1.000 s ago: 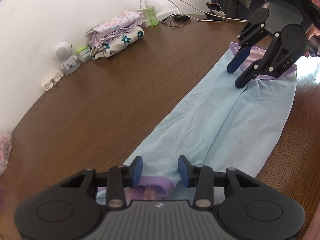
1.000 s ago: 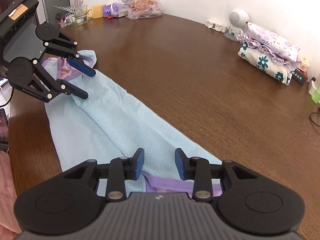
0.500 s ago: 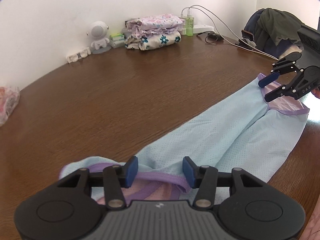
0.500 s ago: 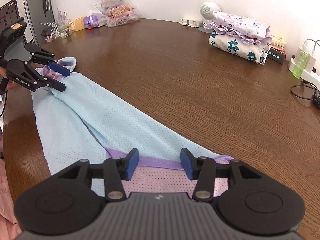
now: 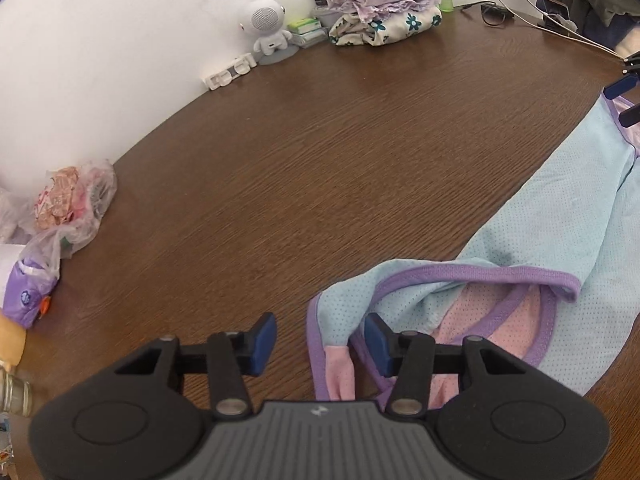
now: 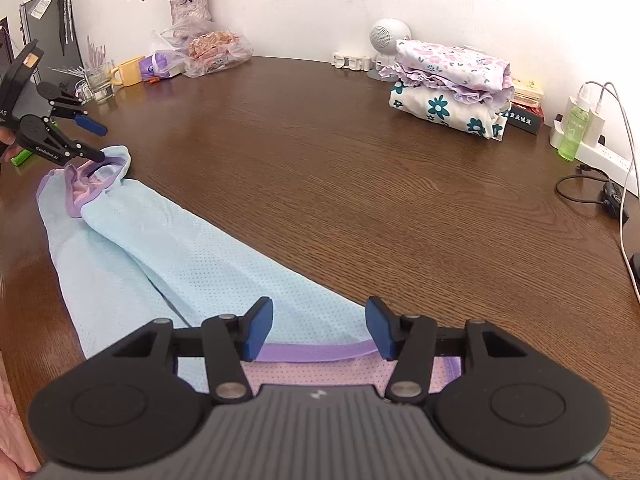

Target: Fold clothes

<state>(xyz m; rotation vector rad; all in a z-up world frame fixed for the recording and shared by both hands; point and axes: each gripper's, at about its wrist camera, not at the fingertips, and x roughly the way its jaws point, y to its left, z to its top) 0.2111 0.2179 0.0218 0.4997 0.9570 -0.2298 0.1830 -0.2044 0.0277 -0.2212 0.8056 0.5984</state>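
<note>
Both ends of the pants [image 6: 208,264] lay released on the bench [image 6: 360,184]; left hand-held gripper [image 5: 316,338] narrowing empty, right hand-held gripper [image 6: 318,328] widening empty; next regrasp should pinch both layers squarely at the hem.

One wooden table [image 6: 360,168] holding one long light-blue garment [image 6: 192,264], two folded floral garments stacked [image 6: 452,88], one white round speaker [image 6: 386,36], one yellow mug [image 6: 128,73], one green bottle [image 6: 572,136] — and two grippers – left gripper [image 5: 316,338], right gripper [image 6: 318,328]

Light-blue mesh garment [image 6: 208,264] with purple trim, pink lining, stretched long across brown table
</note>
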